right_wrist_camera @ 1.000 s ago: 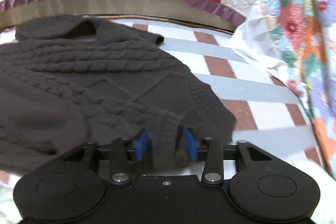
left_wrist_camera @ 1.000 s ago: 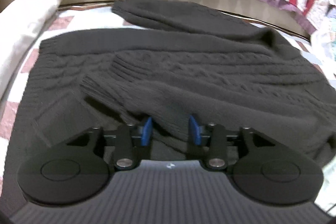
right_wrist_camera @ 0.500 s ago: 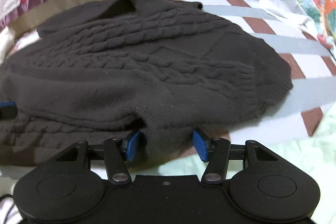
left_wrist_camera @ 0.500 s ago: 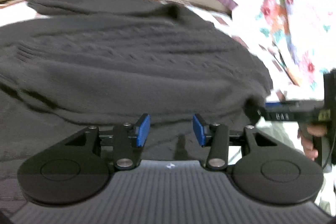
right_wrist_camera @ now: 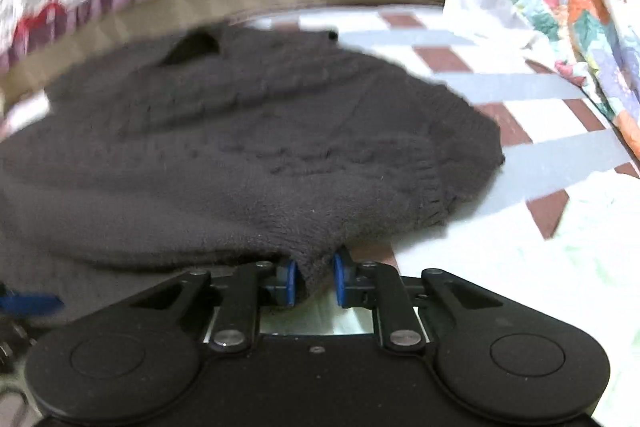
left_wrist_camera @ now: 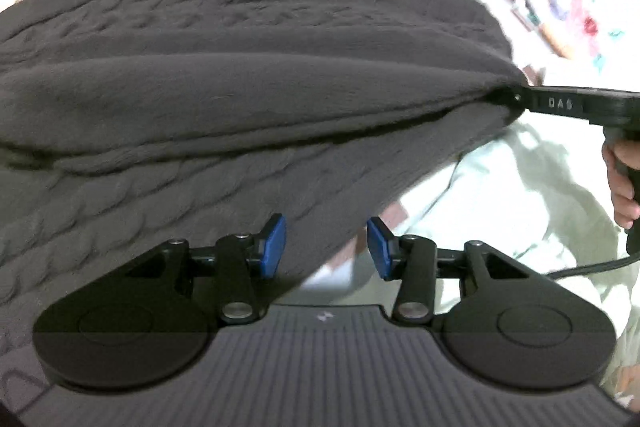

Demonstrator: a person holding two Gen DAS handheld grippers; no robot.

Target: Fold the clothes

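Two grippers working one dark sweater (right_wrist_camera: 248,155) lying across the bed. Right gripper (right_wrist_camera: 314,283): jaws closing, pinching a sweater corner at 6 o'clock. Left gripper (left_wrist_camera: 326,247): jaws standing apart, sweater edge lying between them, grip unclear.

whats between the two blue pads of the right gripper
A bunched corner of the dark sweater, as the right wrist view shows; the right gripper is closing on it.
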